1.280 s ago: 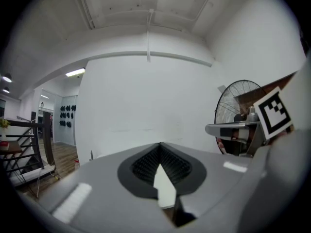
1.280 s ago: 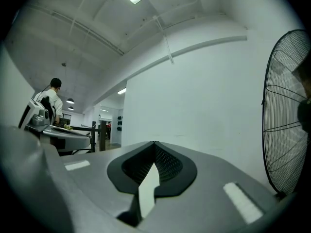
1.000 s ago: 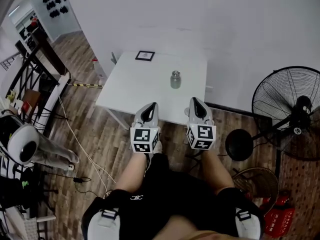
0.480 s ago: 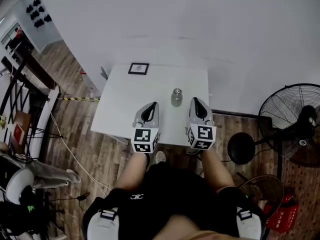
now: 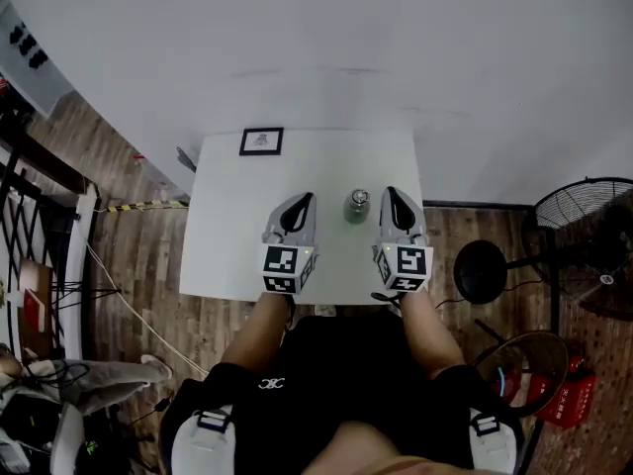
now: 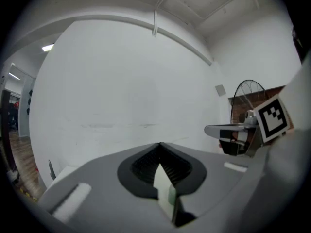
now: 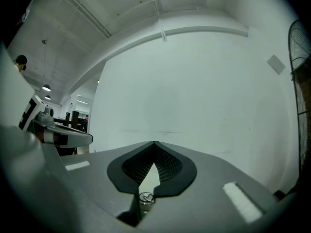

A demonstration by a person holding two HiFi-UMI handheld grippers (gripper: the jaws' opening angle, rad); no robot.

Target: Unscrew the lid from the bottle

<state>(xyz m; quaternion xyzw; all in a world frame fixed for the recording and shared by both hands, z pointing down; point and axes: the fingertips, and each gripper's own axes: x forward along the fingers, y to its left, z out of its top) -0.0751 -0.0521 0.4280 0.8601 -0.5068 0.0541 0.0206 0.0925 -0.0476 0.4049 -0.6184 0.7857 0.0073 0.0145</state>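
Seeing the bottle (image 5: pixel 358 206) standing upright on the surface (image 5: pixel 237 236) at centre frame, lid (image 5: pixel 360 197) pointing up; flanking it with left gripper (image 5: pixel 303 199) and right gripper (image 5: pixel 390 193), both clamped shut, empty.

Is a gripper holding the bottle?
No, the bottle stands alone on the table, between the left gripper and the right gripper, both shut.

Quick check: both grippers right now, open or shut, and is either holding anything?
Left gripper: closed, holding nothing.
Right gripper: closed, holding nothing; the bottle stands free between the two.
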